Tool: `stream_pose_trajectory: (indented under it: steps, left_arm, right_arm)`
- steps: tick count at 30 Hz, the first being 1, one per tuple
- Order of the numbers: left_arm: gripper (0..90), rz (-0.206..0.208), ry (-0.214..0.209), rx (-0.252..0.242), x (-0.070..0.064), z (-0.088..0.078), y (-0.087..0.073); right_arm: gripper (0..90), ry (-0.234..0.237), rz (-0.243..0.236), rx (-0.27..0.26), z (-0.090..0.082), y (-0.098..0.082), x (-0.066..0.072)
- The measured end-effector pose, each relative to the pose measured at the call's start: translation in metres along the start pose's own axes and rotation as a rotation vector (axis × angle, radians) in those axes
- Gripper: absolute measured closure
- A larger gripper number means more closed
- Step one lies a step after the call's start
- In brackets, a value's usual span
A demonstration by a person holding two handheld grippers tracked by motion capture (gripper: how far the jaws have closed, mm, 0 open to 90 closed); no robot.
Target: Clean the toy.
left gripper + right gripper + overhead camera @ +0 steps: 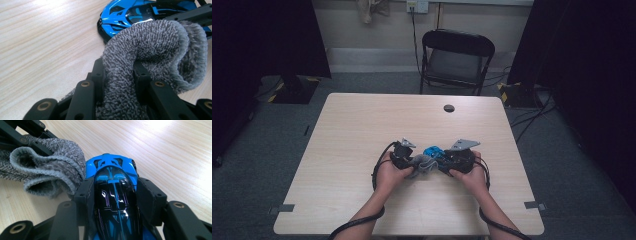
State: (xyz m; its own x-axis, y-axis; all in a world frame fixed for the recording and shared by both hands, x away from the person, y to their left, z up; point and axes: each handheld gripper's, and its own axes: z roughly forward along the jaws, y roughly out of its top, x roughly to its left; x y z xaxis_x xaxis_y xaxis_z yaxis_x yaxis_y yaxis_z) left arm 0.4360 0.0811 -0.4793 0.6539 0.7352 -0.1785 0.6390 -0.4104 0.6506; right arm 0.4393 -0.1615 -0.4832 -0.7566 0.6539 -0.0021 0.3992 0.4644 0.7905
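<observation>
Pale wood grain runs across the table (362, 130), with a black folding chair (456, 60) behind it; near the front edge we hold both tools close together. Our left gripper (120, 75) is pinched on a fold of the grey cloth (155, 50), bunching it into a pad that touches the car's side; our right gripper (113, 195) clamps the blue toy car (112, 170) by its flanks, nose forward, low over the wood. We judge the car is steadied so the cloth can wipe its bodywork.
</observation>
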Motion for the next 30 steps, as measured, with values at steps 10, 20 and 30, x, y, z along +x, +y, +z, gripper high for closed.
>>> stream_pose_trajectory:
  steps: [10, 20, 30]
  left_arm:
    - [68.9, -0.021, 0.028, -0.004, 0.006, -0.002, -0.001]
    - [69.1, -0.060, 0.087, -0.013, 0.022, -0.007, -0.002]
    - [68.8, -0.088, 0.120, -0.030, 0.032, -0.019, -0.009]
  right_arm:
    - [50.0, -0.001, 0.003, -0.004, 0.000, 0.000, 0.000]
    - [50.0, -0.001, 0.001, -0.005, 0.000, -0.001, 0.000]
    - [50.0, 0.002, 0.008, -0.012, 0.000, -0.002, 0.000]
